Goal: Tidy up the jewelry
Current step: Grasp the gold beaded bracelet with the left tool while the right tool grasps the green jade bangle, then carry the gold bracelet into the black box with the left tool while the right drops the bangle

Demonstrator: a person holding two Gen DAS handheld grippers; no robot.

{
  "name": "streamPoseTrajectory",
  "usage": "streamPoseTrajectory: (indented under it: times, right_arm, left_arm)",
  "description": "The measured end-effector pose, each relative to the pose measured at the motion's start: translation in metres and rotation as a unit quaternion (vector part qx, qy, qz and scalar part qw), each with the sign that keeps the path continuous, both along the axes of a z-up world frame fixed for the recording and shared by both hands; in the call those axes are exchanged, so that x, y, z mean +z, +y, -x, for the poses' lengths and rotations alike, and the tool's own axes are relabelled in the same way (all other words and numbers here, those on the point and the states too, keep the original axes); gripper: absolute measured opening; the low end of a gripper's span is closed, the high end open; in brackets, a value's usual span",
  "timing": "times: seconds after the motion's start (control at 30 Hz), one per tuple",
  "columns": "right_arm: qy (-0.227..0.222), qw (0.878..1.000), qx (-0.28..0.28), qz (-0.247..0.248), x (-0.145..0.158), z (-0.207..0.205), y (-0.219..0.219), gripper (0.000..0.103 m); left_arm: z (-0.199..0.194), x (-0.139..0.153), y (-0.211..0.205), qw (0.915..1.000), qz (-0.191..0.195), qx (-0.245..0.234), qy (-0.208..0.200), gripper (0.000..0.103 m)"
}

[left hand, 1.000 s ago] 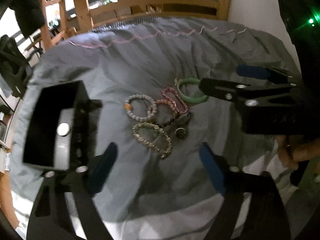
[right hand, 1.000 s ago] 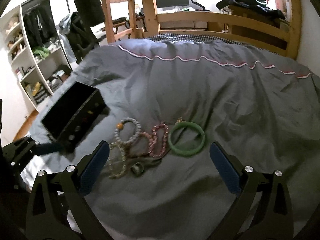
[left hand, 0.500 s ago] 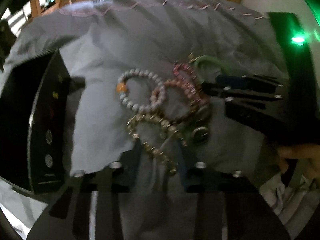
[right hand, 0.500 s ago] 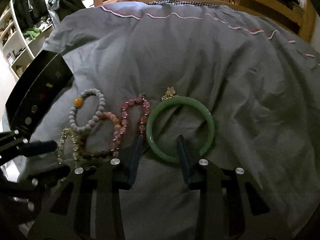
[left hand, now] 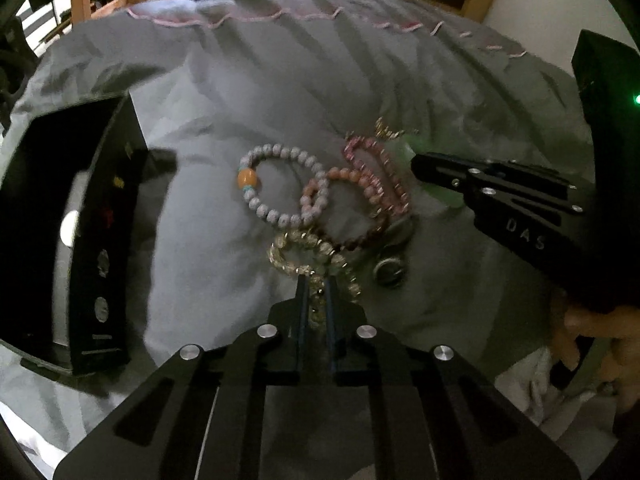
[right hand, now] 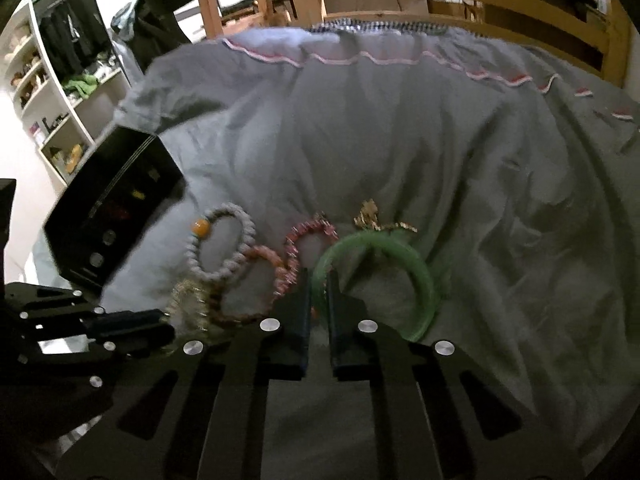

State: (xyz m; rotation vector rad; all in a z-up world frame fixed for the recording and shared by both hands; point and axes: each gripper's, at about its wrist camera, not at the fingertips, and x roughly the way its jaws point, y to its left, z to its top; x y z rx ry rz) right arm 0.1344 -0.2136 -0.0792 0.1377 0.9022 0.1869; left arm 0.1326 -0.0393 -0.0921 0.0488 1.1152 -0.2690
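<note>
Grey duvet (right hand: 460, 168) lies wide and bare toward 12 o'clock. Left gripper (left hand: 316, 300) has just closed, clamped on clear bracelet (left hand: 298, 258). Right gripper (right hand: 319, 300) has just closed, clamped on green bangle (right hand: 420, 276). Black box (left hand: 92, 224) stands at 9 o'clock. "DAS" is on right gripper.

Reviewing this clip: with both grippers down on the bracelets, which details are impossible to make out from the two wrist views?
- Left wrist view: the near loop of the clear bead bracelet, hidden between the left gripper pads.
- Left wrist view: most of the green bangle, covered by the right gripper.
- Both views: the inside of the black box, dark and blurred.
- Left wrist view: the small round metal piece, too blurred to identify.
</note>
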Motion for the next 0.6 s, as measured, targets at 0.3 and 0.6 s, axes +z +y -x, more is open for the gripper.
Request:
streamPoseTrajectory:
  times: [0.3, 0.6]
  right_arm:
    - [-0.029, 0.999, 0.002, -0.020, 0.026, 0.009, -0.002, 0.001]
    - [-0.048, 0.999, 0.003, -0.008, 0.047, 0.018, -0.002, 0.001]
  left_arm:
    - [0.010, 0.031, 0.009, 0.9990, 0.024, 0.012, -0.036, 0.008]
    - [0.027, 0.062, 0.025, 0.9968, 0.032, 0.023, -0.070, 0.008]
